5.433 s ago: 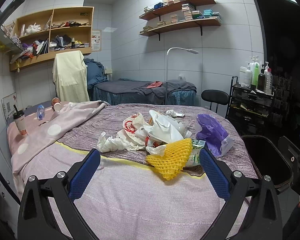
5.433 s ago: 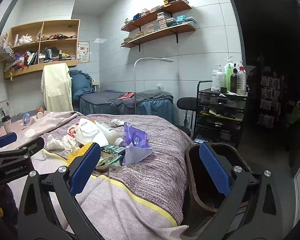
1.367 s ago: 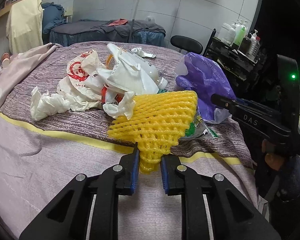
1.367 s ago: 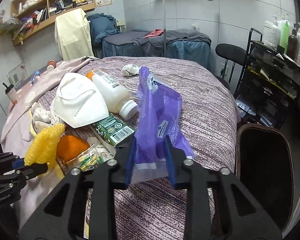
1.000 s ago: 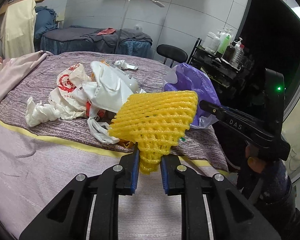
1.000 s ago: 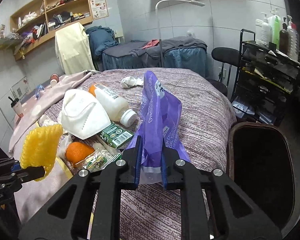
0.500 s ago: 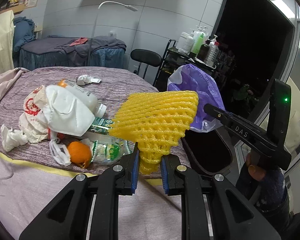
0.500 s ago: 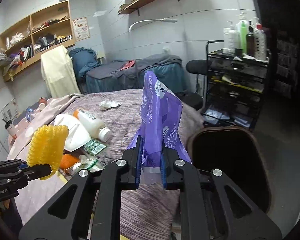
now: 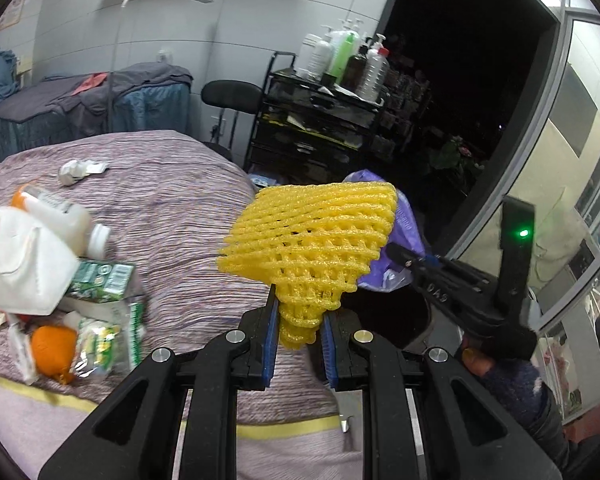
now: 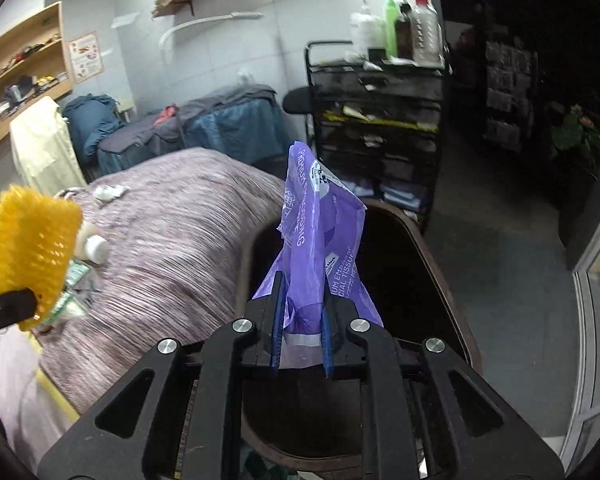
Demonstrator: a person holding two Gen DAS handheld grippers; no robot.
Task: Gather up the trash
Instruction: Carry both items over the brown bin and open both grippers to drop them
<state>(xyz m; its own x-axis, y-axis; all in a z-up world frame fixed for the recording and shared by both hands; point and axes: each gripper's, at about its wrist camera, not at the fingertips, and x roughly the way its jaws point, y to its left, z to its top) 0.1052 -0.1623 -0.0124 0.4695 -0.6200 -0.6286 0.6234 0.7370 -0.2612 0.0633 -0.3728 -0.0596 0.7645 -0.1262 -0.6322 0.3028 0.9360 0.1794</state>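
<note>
Both loads gripped, bin drop pending

Your right gripper [image 10: 300,340] has its jaws clamped on the purple plastic tissue wrapper [image 10: 320,240], which hangs over the dark brown oval trash bin [image 10: 440,264] beside the bed [image 10: 172,240]; release there and let it fall clear of the rim. Your left gripper [image 9: 299,344] is pinching the yellow foam fruit net [image 9: 312,236] above the bed edge, so carry it fully over the bin opening before you let go. It's light and could drift.
</note>
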